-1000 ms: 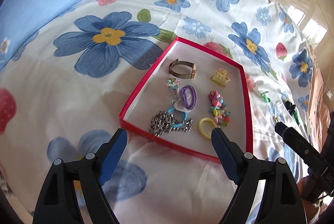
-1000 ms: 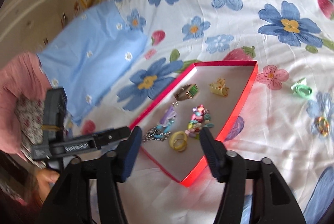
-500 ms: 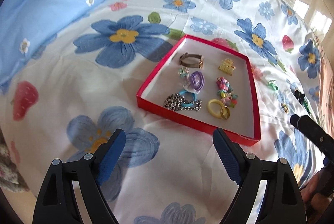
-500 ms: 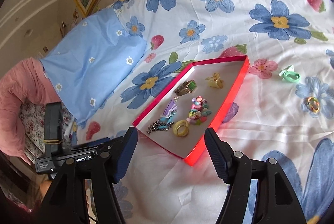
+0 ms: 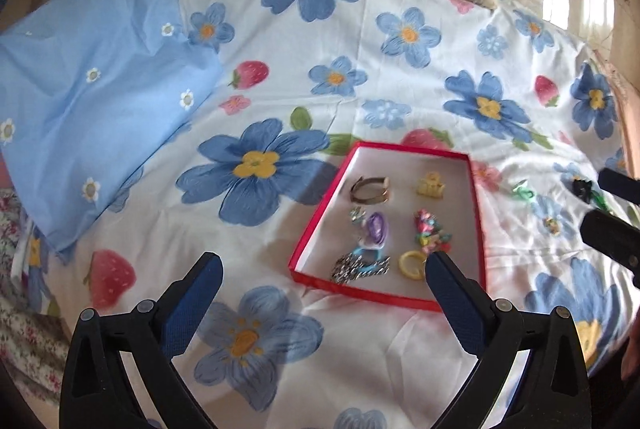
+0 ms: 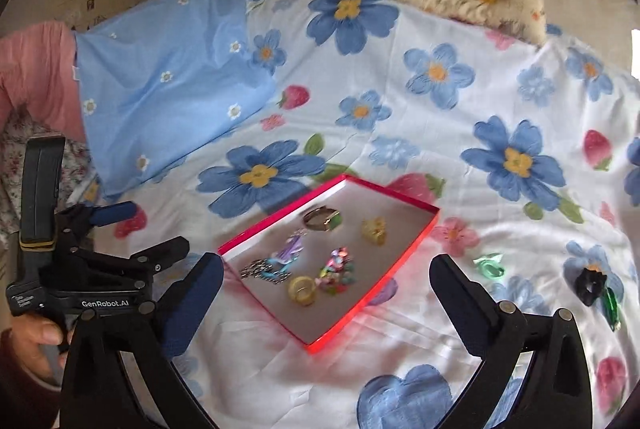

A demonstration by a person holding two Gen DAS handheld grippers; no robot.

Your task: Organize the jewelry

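Bedroom: floral bedsheet (image 5: 320, 77), pillows (image 5: 92, 101)

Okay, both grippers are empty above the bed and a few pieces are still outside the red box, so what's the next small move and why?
Probably lower the right gripper, its jaws opening with nothing between them, toward the green piece on the bedsheet. It lies just outside the red box, nearest that gripper, while the black scrunchie sits farther off.
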